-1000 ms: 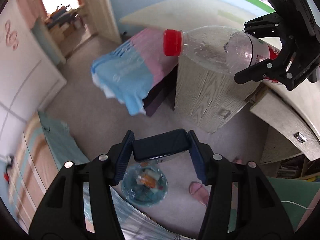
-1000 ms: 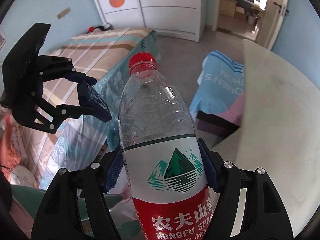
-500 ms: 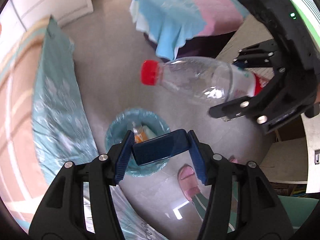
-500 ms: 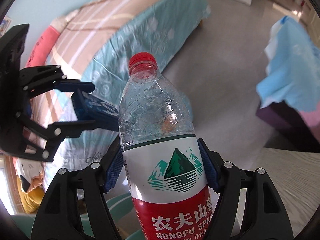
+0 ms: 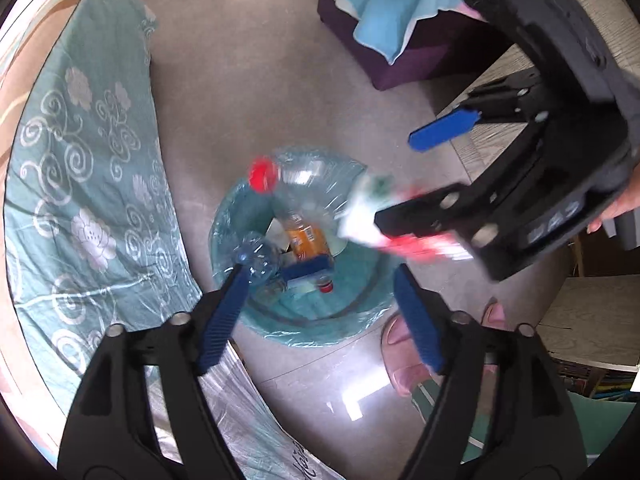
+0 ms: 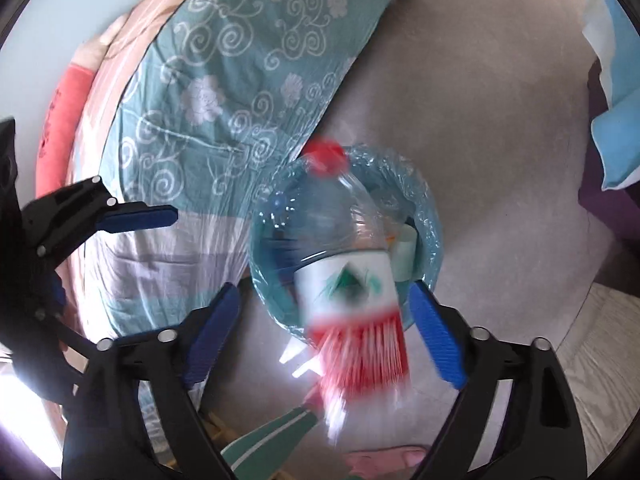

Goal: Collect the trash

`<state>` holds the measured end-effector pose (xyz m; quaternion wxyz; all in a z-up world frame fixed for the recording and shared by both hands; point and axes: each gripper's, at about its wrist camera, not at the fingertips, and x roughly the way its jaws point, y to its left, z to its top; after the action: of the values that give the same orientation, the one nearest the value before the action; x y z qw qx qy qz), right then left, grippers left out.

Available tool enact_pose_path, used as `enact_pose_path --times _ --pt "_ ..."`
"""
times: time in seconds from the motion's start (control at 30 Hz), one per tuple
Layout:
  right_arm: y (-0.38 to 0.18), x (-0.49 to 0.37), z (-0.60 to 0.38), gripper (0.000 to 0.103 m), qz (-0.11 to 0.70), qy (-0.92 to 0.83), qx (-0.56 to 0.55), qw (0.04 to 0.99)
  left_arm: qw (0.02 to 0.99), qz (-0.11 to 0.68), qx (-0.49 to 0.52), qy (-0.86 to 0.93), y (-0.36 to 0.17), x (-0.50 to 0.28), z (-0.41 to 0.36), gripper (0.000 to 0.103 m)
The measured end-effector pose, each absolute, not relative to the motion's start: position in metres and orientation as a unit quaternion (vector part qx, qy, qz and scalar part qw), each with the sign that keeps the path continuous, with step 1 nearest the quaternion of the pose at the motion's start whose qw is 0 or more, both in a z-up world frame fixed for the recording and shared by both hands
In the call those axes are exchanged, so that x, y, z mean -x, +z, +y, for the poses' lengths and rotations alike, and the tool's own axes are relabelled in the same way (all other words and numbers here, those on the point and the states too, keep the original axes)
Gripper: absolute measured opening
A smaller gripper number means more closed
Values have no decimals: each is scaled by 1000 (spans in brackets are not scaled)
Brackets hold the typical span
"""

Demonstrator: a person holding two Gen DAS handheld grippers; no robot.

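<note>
A clear plastic water bottle (image 6: 344, 280) with a red cap and a red-and-white label is blurred, loose between the open fingers of my right gripper (image 6: 324, 332), cap pointing at the bin. The bin (image 6: 434, 240) has a blue liner and stands on the floor. In the left wrist view the bottle (image 5: 320, 188) hangs over the bin (image 5: 372, 300), which holds an orange bottle (image 5: 306, 240), a crushed clear bottle (image 5: 256, 256) and a dark blue flat thing (image 5: 308, 268). My left gripper (image 5: 320, 320) is open and empty above the bin. My right gripper (image 5: 400, 184) shows at the right.
A bed (image 5: 80, 184) with a teal patterned cover stands left of the bin. A purple stool draped in blue and pink cloth (image 5: 392, 12) is at the back. A wooden desk (image 5: 504, 80) is on the right. A foot in a pink slipper (image 5: 404, 352) is next to the bin.
Both grippers have tilted down over the bin and opened. The dark blue thing has left my left gripper and lies in the bin. The bottle is slipping out of my right gripper.
</note>
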<state>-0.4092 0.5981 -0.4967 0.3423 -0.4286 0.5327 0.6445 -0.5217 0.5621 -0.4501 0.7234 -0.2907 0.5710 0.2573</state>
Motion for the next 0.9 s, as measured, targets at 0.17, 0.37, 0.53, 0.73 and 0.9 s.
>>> enact_pose_path --times 0.17,0.37,0.53,0.73,0.9 --pt "-484 394 595 87 541 642 409 359 718 571 297 264 -446 531 558 87" --pt "-453 374 579 87 538 642 397 374 722 571 289 262 -434 532 547 89" --pt "-416 358 556 87 542 648 371 385 726 567 289 262 -416 532 540 89" --pt "-355 337 524 87 536 664 339 397 737 561 281 250 -378 520 519 93" --pt "-299 312 501 88 525 664 321 425 751 564 257 230 -340 496 502 95"
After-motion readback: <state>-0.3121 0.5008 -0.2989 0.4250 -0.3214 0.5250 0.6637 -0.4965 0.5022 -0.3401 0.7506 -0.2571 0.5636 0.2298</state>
